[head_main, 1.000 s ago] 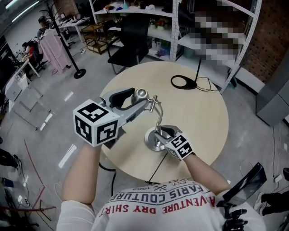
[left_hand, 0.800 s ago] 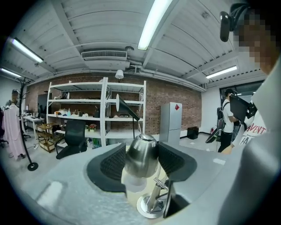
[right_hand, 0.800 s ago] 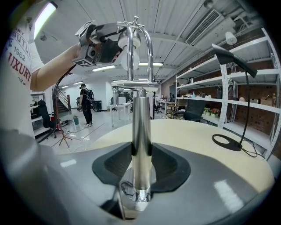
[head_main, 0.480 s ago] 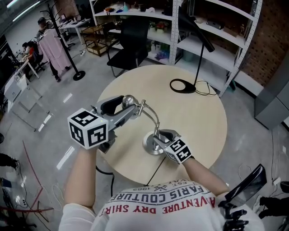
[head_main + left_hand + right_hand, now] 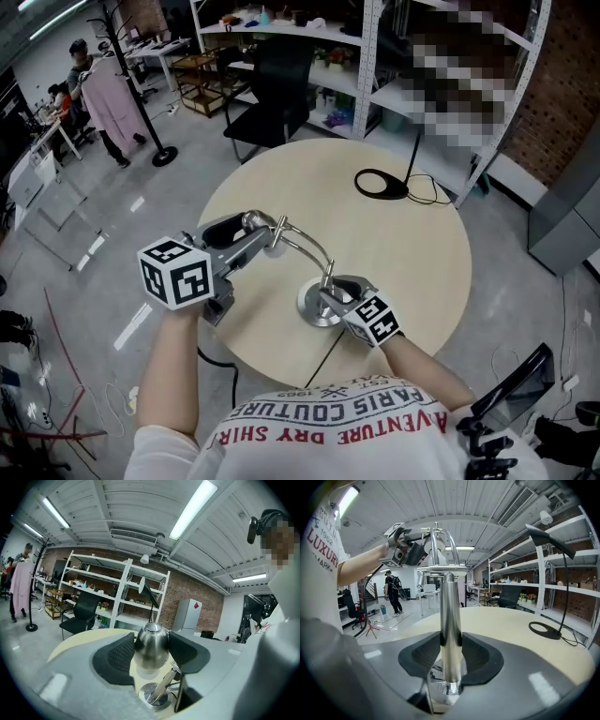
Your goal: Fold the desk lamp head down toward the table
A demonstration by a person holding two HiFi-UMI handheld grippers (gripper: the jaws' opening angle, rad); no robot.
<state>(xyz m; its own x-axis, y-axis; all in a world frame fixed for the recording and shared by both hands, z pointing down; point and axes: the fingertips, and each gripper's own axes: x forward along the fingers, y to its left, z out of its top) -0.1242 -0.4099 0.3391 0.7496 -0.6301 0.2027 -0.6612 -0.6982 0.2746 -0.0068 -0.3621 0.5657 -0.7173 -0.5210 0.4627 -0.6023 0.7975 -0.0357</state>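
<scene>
A small chrome desk lamp stands near the front of the round beige table [image 5: 412,253]. Its round base [image 5: 311,307] rests flat, and its thin arm [image 5: 305,246] arches up and to the left. The silver lamp head [image 5: 151,644] sits between the dark pads of my left gripper [image 5: 261,228], which is shut on it a little above the table. My right gripper [image 5: 335,284] is shut on the lamp's upright post [image 5: 451,634] just above the base. In the right gripper view the left gripper [image 5: 408,545] shows high up, at the arm's top.
A black desk lamp with a ring base [image 5: 380,183] and trailing cord stands at the table's far side. Beyond are a black chair [image 5: 272,84], white shelving [image 5: 375,75] and a coat rack [image 5: 141,103]. People stand far left.
My left gripper has come down and to the left with the lamp head, rolling as it went, and the lamp's arm now arches lower. The right gripper has kept still on the post.
</scene>
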